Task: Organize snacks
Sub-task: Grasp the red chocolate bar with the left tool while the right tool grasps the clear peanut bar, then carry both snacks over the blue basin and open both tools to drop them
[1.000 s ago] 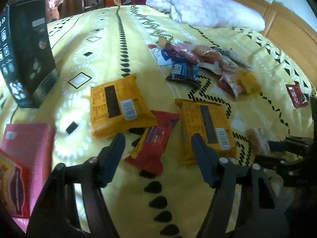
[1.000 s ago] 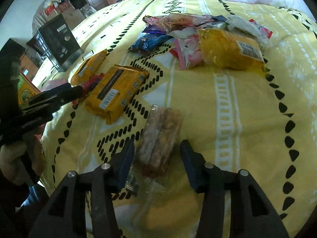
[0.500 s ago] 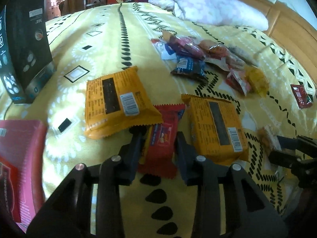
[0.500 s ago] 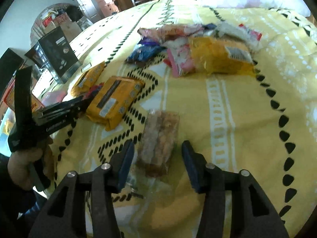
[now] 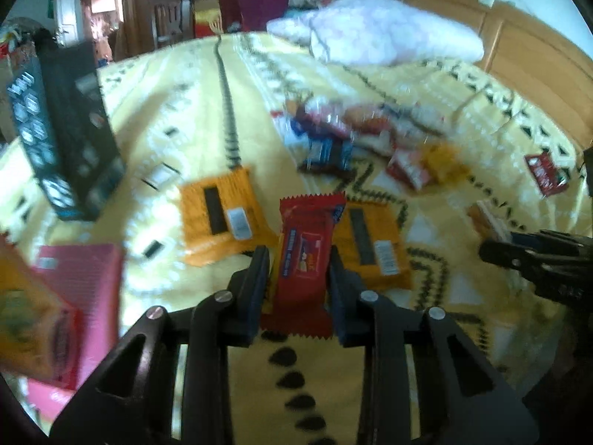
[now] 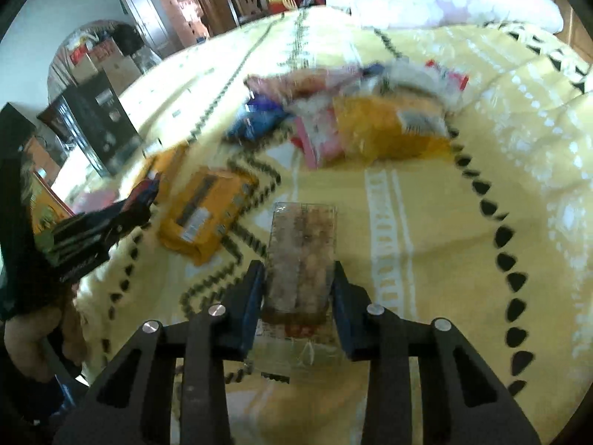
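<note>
**Both grippers clamped on snack packets above the bed**

The bed with the yellow patterned cover (image 5: 207, 118) carries all items. A white and pink floral pillow (image 5: 389, 33) lies at its far end against the wooden headboard (image 5: 537, 59). A tall black printed box (image 5: 70, 141) stands upright at the left edge, with a flat pink box (image 5: 85, 289) nearer the camera on the same side.

A loose heap of mixed snack bags (image 5: 363, 129) sits mid-bed, blurred; individual packets cannot be identified beyond a large yellow bag (image 6: 389, 129) on its near side. Two orange rectangular packets with barcode labels lie nearer: the left orange packet (image 5: 218, 222) and the right orange packet (image 5: 374, 244), slightly apart. A small red sachet (image 5: 545, 174) lies alone, well to the right.

The left gripper (image 5: 300, 278) has its jaws closed against both sides of a red crimped-edge snack packet (image 5: 304, 256), which appears raised in front of the two orange packets.

The right gripper (image 6: 296, 289) has its jaws closed on a clear plastic pack of brown snack bars (image 6: 302, 256), held lengthwise.
</note>
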`<state>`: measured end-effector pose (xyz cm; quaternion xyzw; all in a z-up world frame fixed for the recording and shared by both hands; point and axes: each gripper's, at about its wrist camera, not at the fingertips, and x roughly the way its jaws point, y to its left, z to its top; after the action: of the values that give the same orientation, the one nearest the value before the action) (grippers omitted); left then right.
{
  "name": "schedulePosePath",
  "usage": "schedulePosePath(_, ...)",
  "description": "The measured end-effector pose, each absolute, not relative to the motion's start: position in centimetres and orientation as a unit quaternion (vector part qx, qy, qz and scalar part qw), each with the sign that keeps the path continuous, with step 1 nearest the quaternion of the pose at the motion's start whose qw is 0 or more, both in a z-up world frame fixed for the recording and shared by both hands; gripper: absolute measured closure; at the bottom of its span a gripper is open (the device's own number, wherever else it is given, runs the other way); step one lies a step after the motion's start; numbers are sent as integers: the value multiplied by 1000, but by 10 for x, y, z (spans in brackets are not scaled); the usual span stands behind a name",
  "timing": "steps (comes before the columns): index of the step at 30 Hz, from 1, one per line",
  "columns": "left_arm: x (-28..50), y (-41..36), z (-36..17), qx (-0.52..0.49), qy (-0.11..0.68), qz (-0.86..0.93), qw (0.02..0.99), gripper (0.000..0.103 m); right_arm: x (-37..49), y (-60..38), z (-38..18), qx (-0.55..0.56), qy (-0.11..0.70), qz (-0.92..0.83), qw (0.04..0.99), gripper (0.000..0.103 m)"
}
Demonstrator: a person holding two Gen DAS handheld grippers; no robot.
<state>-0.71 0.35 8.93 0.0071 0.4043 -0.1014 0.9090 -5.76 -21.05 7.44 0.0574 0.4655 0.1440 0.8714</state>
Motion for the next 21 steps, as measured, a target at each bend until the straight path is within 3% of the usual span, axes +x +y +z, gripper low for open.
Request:
schedulePosePath(12,-52,121,238,-30,299,30,953,72,-42,-113,212,16,352,241,904,64)
schedulePosePath(21,-84,275,284,-86,254,188,945,72,-39,51,301,-26,285,382,879,64)
